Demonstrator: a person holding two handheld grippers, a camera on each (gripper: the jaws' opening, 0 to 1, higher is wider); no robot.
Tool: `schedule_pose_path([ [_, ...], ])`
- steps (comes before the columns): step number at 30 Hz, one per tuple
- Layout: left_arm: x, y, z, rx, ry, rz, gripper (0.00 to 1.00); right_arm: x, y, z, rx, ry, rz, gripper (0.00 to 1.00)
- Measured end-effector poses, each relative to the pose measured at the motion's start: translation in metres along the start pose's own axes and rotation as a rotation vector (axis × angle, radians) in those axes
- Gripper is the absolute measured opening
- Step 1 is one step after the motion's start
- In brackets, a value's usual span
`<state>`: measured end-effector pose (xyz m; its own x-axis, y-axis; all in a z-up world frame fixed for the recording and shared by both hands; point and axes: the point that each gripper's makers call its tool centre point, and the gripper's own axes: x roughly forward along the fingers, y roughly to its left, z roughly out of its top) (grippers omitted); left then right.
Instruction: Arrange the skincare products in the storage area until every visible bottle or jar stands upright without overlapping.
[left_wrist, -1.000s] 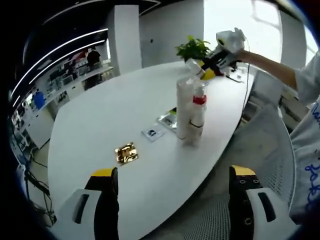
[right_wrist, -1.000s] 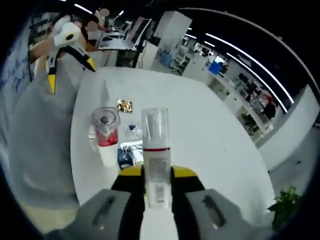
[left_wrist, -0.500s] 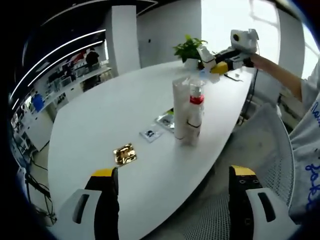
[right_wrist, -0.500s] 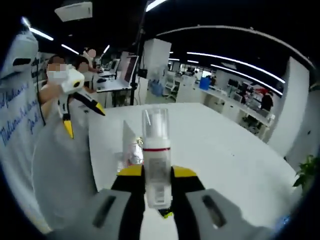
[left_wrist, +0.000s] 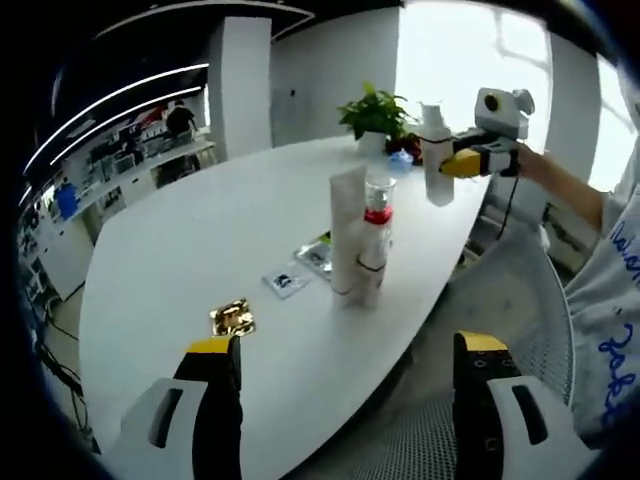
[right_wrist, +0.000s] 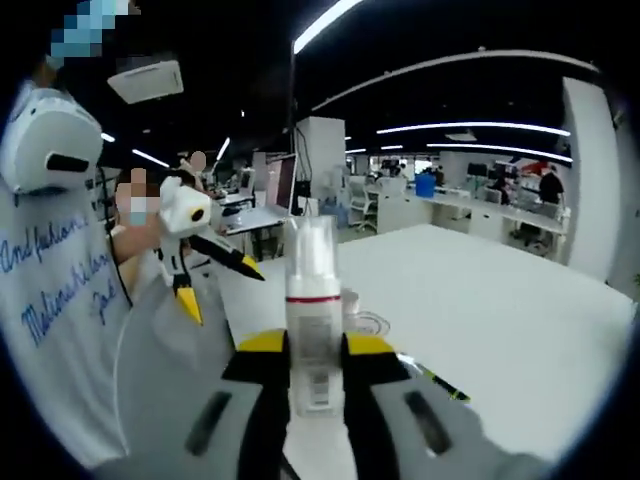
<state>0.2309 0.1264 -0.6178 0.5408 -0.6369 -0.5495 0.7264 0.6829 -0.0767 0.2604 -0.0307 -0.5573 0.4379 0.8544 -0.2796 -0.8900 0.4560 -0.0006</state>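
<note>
The right gripper (right_wrist: 315, 360) clamps a clear-capped pump bottle (right_wrist: 313, 300) in the air. The left gripper (left_wrist: 340, 400) gapes, holding nothing. A white tube (left_wrist: 347, 232) and red-collared bottle (left_wrist: 374, 238) stand touching near the table's (left_wrist: 200, 240) right edge.

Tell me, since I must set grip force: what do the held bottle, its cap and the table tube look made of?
Bottle: seemingly glossy white plastic, printed label. Cap: clear hard plastic, background shows through. Tube: matte white, probably soft plastic; uncertain. The right tool clamps the bottle.
</note>
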Motion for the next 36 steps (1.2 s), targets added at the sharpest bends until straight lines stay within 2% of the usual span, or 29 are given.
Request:
schedule_pose_path([
  [6,0.000,0.003,0.003,-0.001,-0.017,0.015,0.80,0.015,0.019,-0.008,0.024,0.001,0.030,0.18],
  [8,-0.003,0.005,0.009,-0.026,-0.065,0.025,0.70,0.020,0.026,-0.011,0.050,-0.007,0.044,0.18],
  [10,-0.004,0.005,0.012,-0.051,-0.089,0.016,0.63,0.025,0.030,-0.014,0.068,-0.014,0.049,0.18],
  [13,-0.007,0.007,0.013,-0.060,-0.109,0.010,0.54,0.032,0.037,-0.016,0.080,-0.014,0.058,0.18],
  [16,-0.006,0.006,0.015,-0.077,-0.131,0.000,0.38,0.038,0.044,-0.014,0.094,-0.017,0.068,0.18],
  [21,-0.006,0.002,0.025,-0.124,-0.195,-0.034,0.28,0.050,0.049,-0.013,0.113,-0.016,0.064,0.18],
  [26,-0.005,0.000,0.030,-0.139,-0.221,-0.052,0.31,0.060,0.055,-0.015,0.118,-0.003,0.073,0.18],
  [31,-0.005,-0.008,0.040,-0.181,-0.271,-0.110,0.21,0.072,0.061,-0.018,0.130,0.002,0.090,0.18],
  [36,-0.001,-0.011,0.044,-0.141,-0.271,-0.121,0.22,0.083,0.068,-0.021,0.146,0.005,0.115,0.18],
])
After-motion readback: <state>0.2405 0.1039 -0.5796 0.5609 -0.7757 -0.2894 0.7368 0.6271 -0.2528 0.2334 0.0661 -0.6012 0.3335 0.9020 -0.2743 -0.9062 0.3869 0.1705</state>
